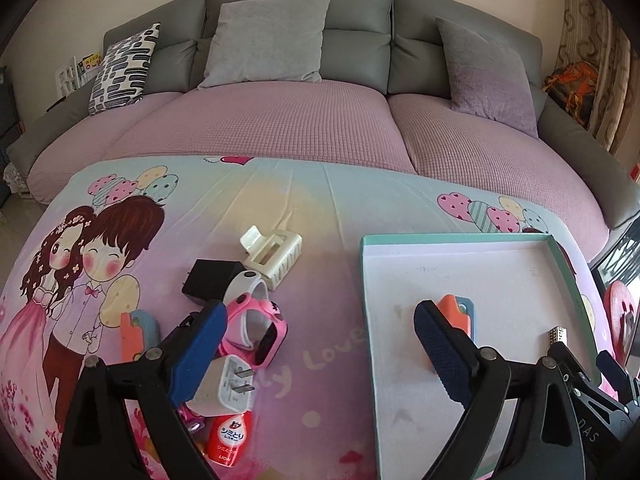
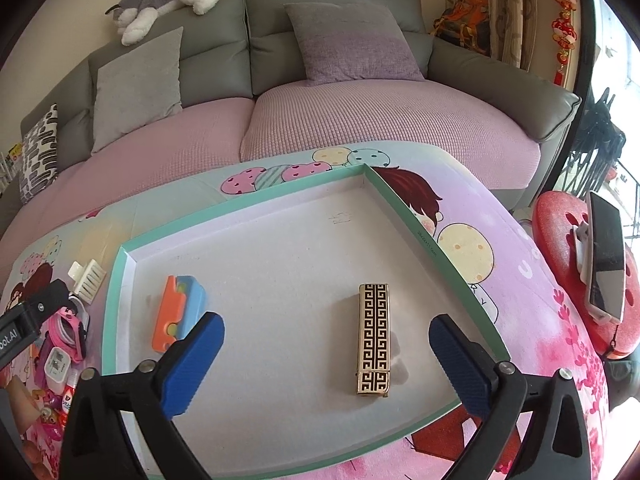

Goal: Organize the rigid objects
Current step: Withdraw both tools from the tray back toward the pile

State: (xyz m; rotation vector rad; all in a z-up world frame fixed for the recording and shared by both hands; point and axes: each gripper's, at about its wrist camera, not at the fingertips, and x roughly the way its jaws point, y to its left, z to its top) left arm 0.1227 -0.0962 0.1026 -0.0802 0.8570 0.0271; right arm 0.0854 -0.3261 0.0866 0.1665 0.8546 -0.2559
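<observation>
So two things are already parked in the teal-rimmed tray (image 2: 404, 204): an orange-and-blue toy (image 2: 178, 312) on its left side and a gold patterned box (image 2: 374, 338) lying flat near the middle, well apart from each other. Both the left gripper (image 1: 320, 344) and the right gripper (image 2: 326, 356) are spread wide with nothing gripped; the gold box just sits between the right one's open jaws, untouched. Looks like a drop-off step is wrapped up, so next a fresh item probably has to be fetched from the pile on the bench. That pile is only properly shown in the left wrist view: white charger (image 1: 224, 386), pink watch (image 1: 256, 328), black adapter (image 1: 212, 280), cream hair clip (image 1: 272, 258), red bottle (image 1: 230, 436). The gold box is only properly seen from the right wrist.
</observation>
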